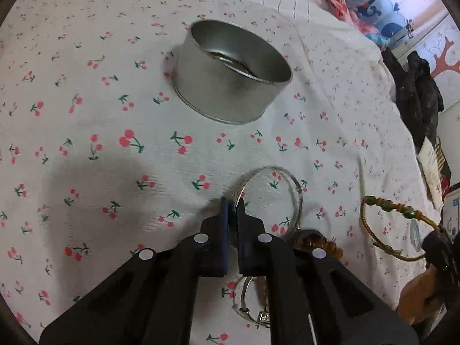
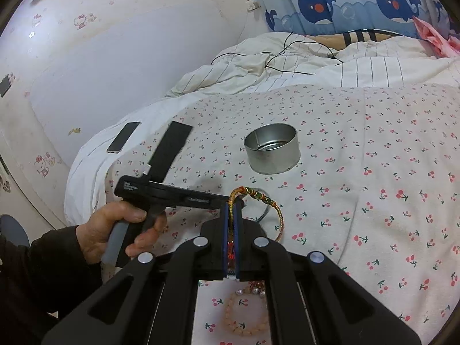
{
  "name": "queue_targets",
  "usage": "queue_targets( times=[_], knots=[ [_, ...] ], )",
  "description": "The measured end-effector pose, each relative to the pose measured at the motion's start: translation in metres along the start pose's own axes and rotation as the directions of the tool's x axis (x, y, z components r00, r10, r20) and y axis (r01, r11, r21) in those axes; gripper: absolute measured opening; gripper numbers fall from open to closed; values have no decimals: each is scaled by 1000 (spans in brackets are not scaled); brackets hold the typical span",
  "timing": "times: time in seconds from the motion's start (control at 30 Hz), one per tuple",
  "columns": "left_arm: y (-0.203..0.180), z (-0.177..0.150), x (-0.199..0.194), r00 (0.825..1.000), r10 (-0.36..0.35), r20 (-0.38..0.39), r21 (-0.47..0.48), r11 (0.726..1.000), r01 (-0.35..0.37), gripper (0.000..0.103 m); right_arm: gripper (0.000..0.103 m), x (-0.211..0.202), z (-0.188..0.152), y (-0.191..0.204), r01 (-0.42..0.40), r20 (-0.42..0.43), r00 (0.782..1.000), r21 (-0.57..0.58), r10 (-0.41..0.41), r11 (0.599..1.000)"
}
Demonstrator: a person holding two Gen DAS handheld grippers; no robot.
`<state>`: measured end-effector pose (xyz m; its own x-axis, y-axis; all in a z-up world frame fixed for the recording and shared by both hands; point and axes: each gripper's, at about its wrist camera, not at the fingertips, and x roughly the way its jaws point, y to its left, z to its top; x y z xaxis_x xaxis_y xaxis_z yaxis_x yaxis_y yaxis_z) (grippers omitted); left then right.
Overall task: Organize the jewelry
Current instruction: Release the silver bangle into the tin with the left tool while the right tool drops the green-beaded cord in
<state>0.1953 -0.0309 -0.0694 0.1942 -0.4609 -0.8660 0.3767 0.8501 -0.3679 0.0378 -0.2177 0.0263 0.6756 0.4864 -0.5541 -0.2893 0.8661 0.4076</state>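
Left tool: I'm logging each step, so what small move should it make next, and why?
Probably lift and carry toward the round silver metal tin: the left tool looks shut on the thin silver bangle, which lies on the cherry-print sheet, short of the open tin.

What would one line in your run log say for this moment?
left gripper: shut on silver bangle | right gripper: shut on beaded cord bracelet | tin: on bedsheet, open
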Motion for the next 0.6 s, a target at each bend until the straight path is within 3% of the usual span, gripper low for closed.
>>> queue_targets(
  times=[0.2, 0.37, 0.6],
  knots=[
    [-6, 8, -48, 990, -59, 124, 2, 998, 60, 3, 4, -8, 5, -2, -18, 42, 999, 14, 17, 1000],
    [-6, 47, -76, 978, -5, 208, 0, 1000, 5, 3, 4, -7, 33, -8, -95, 107, 990, 50, 90, 994],
    [-11, 109, -36, 987, 107, 116, 55, 992, -114, 3, 4, -7, 67, -12, -147, 192, 972, 59, 133, 987]
  ],
)
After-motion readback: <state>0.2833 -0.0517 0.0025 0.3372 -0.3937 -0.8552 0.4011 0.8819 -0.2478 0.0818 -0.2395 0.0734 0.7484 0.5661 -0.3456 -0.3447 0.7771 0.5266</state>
